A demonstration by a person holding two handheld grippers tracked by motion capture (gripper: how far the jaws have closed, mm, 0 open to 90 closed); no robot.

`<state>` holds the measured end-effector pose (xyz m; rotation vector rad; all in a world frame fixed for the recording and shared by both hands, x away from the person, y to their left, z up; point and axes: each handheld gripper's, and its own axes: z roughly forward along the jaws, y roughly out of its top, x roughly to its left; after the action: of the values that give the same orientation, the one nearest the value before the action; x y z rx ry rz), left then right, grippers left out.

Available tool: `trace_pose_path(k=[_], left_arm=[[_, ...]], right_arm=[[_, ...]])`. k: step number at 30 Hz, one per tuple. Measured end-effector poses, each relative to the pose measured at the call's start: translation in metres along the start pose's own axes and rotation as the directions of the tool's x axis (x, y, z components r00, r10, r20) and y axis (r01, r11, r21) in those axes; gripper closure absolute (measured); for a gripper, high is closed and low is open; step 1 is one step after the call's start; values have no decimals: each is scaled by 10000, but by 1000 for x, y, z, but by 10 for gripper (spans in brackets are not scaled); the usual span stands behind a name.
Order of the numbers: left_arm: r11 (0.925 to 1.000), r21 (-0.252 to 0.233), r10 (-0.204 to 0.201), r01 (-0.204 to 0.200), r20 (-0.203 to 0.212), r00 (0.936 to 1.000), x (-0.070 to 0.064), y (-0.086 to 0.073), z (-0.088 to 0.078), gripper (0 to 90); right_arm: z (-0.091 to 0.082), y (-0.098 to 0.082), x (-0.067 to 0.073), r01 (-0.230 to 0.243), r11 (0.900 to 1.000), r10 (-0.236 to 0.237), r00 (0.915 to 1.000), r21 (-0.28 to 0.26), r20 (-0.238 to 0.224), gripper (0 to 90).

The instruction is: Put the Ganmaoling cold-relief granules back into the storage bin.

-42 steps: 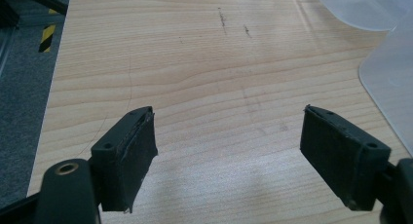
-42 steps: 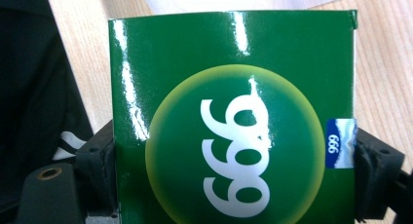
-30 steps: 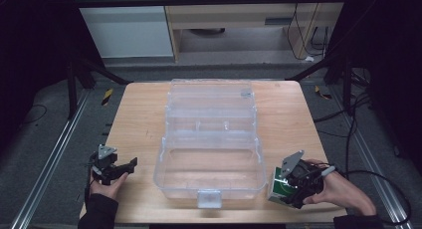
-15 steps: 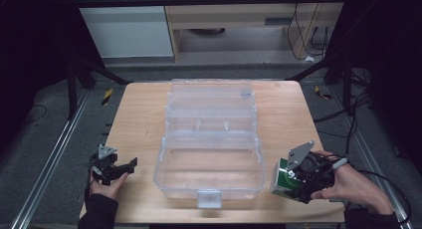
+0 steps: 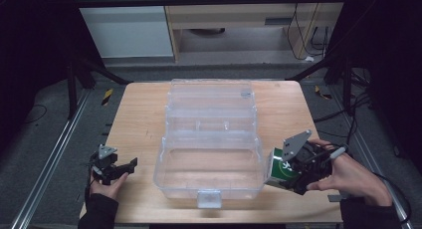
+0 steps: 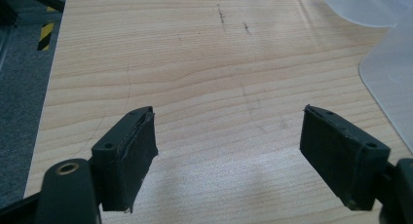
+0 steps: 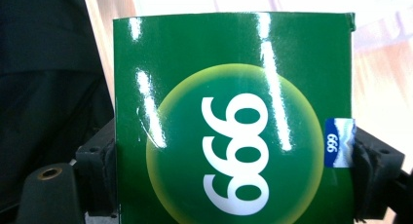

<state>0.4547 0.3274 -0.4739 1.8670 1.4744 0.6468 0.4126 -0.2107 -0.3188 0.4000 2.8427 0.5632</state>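
Two grippers, one container, one carton: listed below from largest to smallest.

Surface [image 5: 139, 114]: wooden top; carries the container at its centre and both grippers near its front edge.

Container [image 5: 211, 139]: clear plastic box, lid folded back toward the far edge, open tub toward the front edge. The tub interior appears empty.

Carton [image 5: 279, 170]: green box with a white "999" mark, held off the surface near the front right corner, just beside the tub's right wall. In the right gripper view its printed face fronts the camera, with the numerals reading along the tall axis.

Right gripper [image 5: 293, 174]: jaws clamped on the carton's two opposite narrow sides; the person's hand [image 5: 348, 176] holds it from the right.

Left gripper [image 5: 130, 165]: near the front left corner, jaws spread wide over bare wood, nothing between them.

Key relation: the tub opening lies to the left of the carton, directly across the right wall. The right gripper is the nearer one by far. Judgement: the carton would need to clear the wall rim before lowering inside.
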Motion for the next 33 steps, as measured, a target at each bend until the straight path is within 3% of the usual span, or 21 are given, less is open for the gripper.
trace_pose_path(k=[15, 33], left_arm=[[10000, -25, 5, -5, 14, 10000, 0, 0, 0, 207], [10000, -55, 16, -16, 21, 10000, 0, 1, -1, 209]], right_arm=[[-2, 46, -7, 563, 9976, -561, 9984, -399, 51, 160], [23, 77, -9, 938, 9912, -949, 9955, -936, -74, 159]])
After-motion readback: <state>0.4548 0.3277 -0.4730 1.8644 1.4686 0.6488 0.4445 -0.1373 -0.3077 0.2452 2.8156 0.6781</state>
